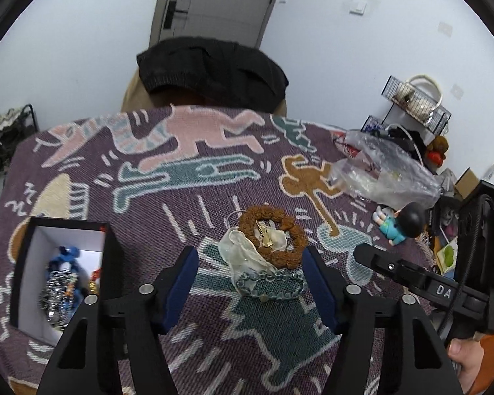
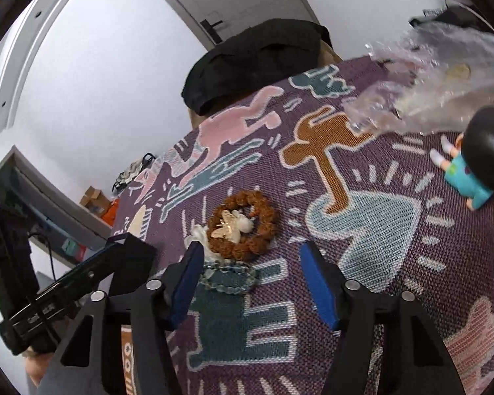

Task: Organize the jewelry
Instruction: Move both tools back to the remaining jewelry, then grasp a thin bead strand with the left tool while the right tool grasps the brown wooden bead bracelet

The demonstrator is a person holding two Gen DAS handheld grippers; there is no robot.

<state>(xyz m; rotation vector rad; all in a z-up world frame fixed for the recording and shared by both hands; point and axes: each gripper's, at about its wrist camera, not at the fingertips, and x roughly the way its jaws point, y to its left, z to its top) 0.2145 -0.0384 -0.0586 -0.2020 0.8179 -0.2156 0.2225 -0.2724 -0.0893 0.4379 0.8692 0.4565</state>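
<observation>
A brown knobbly bead bracelet [image 1: 291, 230] lies on the patterned cloth [image 1: 194, 151] with a gold butterfly piece [image 1: 266, 235] inside its ring. A clear gauze pouch [image 1: 243, 255] and a grey-blue glass bead bracelet [image 1: 273, 281] lie just in front of it. My left gripper [image 1: 252, 279] is open, its blue pads standing either side of the grey-blue bracelet without pressing it. My right gripper [image 2: 252, 276] is open too; the grey-blue bracelet [image 2: 229, 278] lies by its left pad and the brown bracelet [image 2: 243, 227] just ahead.
A black box with a white inside [image 1: 26, 256], holding several jewelry pieces, stands at the left. A crumpled clear plastic bag [image 1: 385, 171] and a small figurine [image 1: 401, 223] lie at the right. A dark garment [image 1: 210, 69] hangs over a chair beyond the table's far edge.
</observation>
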